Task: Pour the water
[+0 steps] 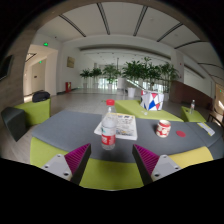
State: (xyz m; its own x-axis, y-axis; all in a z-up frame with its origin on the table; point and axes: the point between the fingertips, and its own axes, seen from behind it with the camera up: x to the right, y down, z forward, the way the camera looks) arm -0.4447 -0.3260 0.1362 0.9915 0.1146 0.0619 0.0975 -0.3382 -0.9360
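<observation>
Approach step: gripper (110, 160), fingers spread and holding nothing, is facing the bottle (108, 131) just ahead on gray table (60, 130), w/ cup (163, 127) nearby; next, prob. closing in to grasp bottle.

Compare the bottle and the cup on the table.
The bottle is taller and slimmer; the cup is short and squat. The bottle has a red cap on top; the cup's top looks open. The bottle stands nearer the open gripper, the cup farther off to one side. Both stand upright on the grey table, red and white.
</observation>
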